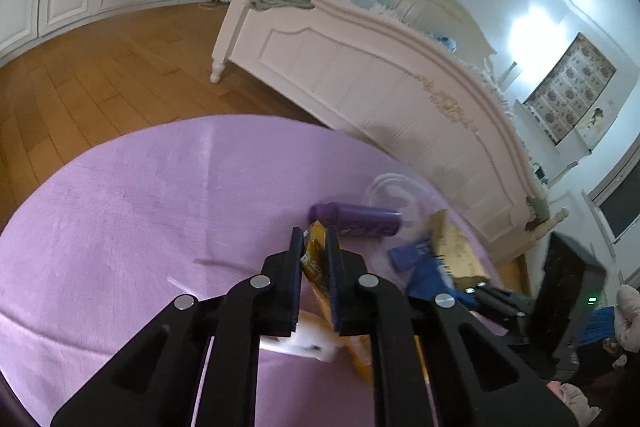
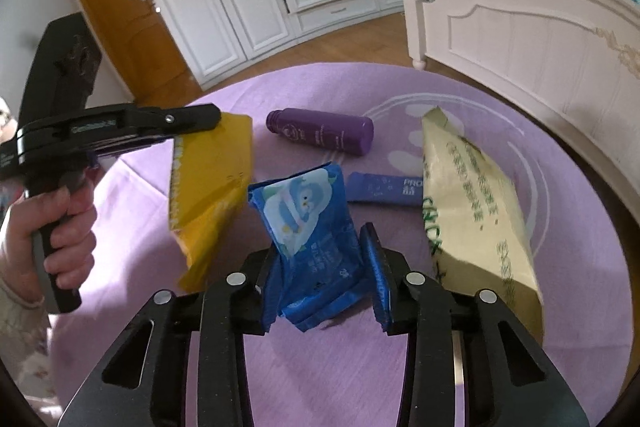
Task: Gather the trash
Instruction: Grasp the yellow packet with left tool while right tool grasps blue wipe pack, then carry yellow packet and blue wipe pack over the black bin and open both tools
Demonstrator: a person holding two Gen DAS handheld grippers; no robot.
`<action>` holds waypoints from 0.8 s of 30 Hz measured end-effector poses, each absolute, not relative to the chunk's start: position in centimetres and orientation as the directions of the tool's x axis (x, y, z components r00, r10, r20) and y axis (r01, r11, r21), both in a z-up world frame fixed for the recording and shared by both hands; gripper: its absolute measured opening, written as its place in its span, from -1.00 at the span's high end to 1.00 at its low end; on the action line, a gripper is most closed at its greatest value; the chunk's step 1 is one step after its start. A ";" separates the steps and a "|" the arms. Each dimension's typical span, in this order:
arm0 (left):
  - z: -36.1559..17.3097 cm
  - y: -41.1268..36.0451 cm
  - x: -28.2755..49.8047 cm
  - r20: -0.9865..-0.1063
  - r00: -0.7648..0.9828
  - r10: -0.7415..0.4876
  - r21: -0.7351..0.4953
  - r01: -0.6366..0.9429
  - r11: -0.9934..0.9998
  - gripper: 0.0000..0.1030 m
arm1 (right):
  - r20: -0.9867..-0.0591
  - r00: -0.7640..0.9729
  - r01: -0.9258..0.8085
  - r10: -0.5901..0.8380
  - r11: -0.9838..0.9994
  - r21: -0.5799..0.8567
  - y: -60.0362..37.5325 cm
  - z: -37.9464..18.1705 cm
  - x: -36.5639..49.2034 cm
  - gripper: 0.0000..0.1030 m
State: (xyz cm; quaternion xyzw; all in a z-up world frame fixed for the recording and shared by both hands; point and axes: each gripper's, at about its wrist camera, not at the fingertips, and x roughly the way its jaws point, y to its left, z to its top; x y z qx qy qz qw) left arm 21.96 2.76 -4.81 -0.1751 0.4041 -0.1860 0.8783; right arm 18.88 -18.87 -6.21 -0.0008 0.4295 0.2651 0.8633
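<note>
Two wrappers are in hand at once, so the thing now is to keep both grips firm while lifting. On the left, the left gripper [image 1: 315, 259] is clamped together on the yellow snack wrapper [image 2: 210, 187], which hangs clear of the purple rug [image 2: 132, 195] toward its left edge; I'd say hold that squeeze and lift straight, as the foil looks slippery. Next along, the right gripper [image 2: 320, 263] has its fingers either side of the blue wipes packet [image 2: 308, 227], which stands crumpled near the rug's front edge; the fingers look to be pinching it, with a gap between them. Behind lie the purple bottle [image 2: 324, 135] on its side and a small purple sachet [image 2: 386, 189]. Rightmost, the big pale snack bag [image 2: 472, 203] slumps near the rug's right edge, by the white bed [image 2: 532, 27], probably best taken afterwards.
</note>
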 end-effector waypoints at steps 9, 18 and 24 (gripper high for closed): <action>0.1 5.1 16.7 -0.546 0.699 -0.461 -0.463 0.207 0.862 0.86 | -0.669 0.517 -0.455 0.533 0.834 0.313 -19.1 -3.3 15.7 0.30; 3.0 10.1 11.4 -0.490 0.782 -0.385 -0.440 0.159 0.884 0.86 | -0.629 0.501 -0.524 0.595 0.787 0.326 -15.0 0.1 13.1 0.30; 3.4 14.3 8.2 -0.485 0.825 -0.292 -0.415 0.077 0.907 0.86 | -0.626 0.440 -0.578 0.644 0.736 0.352 -10.7 0.7 11.9 0.30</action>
